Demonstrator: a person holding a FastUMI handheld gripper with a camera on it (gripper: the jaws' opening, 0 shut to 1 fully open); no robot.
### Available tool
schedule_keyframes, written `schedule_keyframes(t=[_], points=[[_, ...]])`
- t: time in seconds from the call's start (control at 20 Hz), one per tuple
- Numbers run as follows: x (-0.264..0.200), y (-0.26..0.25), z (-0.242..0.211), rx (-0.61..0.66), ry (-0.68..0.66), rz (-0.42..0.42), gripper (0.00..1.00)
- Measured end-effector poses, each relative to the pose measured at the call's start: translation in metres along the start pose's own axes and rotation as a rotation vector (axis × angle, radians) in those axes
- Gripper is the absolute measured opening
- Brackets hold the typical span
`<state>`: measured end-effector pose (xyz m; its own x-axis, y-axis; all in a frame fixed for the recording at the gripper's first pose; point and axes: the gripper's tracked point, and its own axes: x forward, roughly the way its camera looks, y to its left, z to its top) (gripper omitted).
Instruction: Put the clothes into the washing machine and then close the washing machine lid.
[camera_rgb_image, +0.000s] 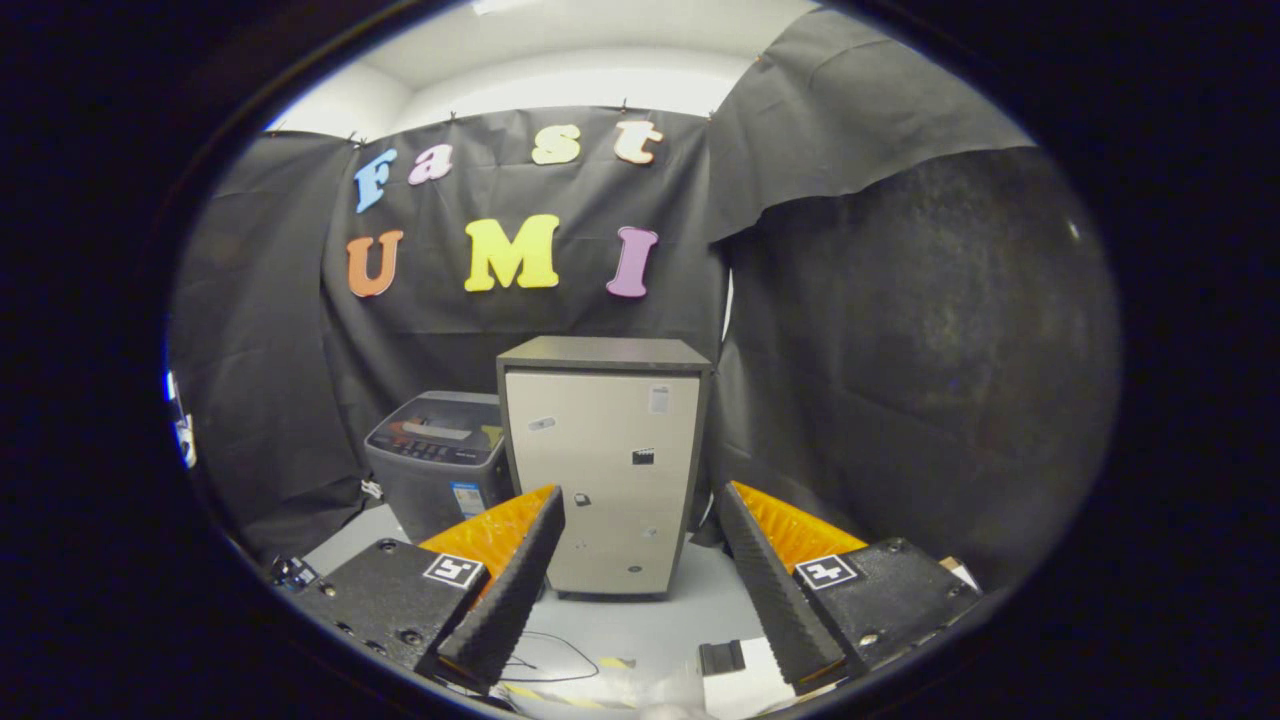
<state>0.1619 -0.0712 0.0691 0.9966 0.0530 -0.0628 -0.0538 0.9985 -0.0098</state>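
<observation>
A grey top-loading washing machine (440, 460) stands on the floor well beyond the fingers, left of a tall cabinet, its lid down and its control panel facing up. My gripper (640, 510) is held high and far from it, open, with nothing between its fingers. The left fingertip (545, 505) overlaps the machine's right lower corner in the view. I cannot make out any clothes; something pale (670, 710) shows at the very bottom between the fingers, too cut off to tell.
A tall beige cabinet (605, 470) with a dark top stands straight ahead, between the fingers. Black cloth walls close the booth behind and to both sides. A thin cable (555, 660) and a small dark block (720, 657) lie on the pale floor near the fingers.
</observation>
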Motion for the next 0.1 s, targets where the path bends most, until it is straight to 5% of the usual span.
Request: schedule_keyframes(t=[0.1], points=[[-0.0013, -0.0022, -0.0019, 0.007, -0.003, -0.004, 0.98]])
